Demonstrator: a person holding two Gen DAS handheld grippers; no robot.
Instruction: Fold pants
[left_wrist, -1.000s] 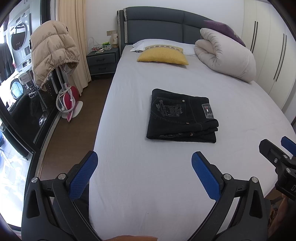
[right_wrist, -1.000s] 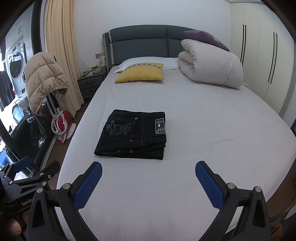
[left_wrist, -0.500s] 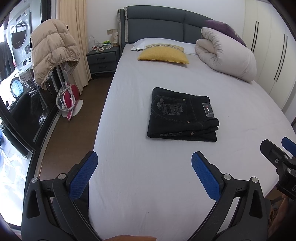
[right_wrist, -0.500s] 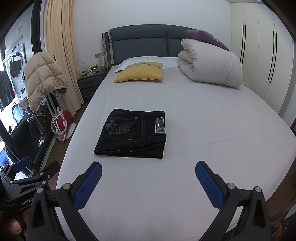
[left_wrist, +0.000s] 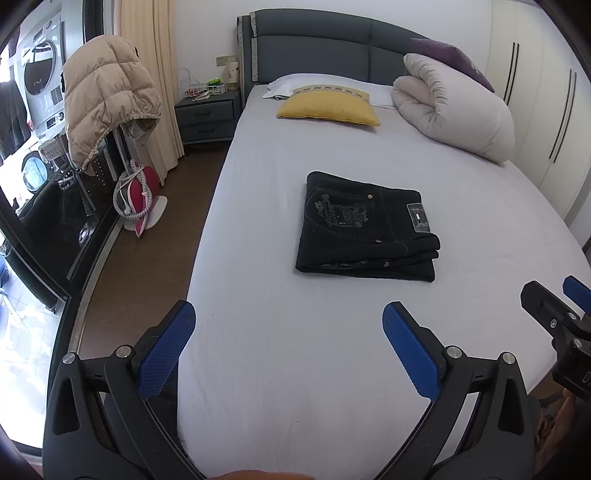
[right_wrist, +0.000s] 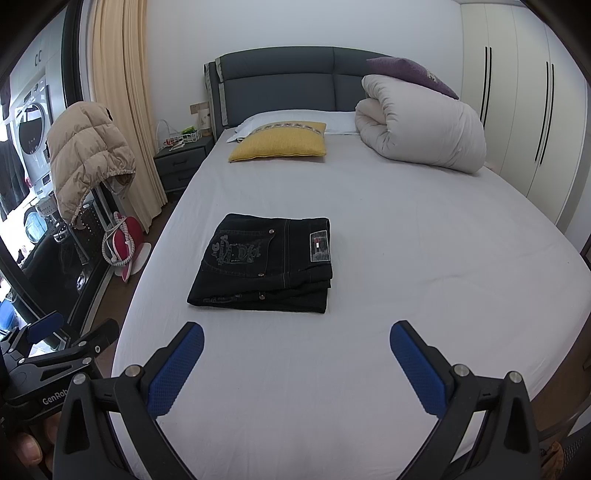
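I see the black pants (left_wrist: 365, 229) folded in a compact stack mid-bed on the white sheet (left_wrist: 295, 369). Left gripper (left_wrist: 288, 350) and right gripper (right_wrist: 295, 365) both hang spread wide, holding nothing, near the foot edge, apart from the stack.

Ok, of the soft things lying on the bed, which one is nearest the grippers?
The folded black pants, mid-bed just ahead of both open grippers. The yellow pillow, the rolled white duvet and the purple cushion all lie up by the headboard.
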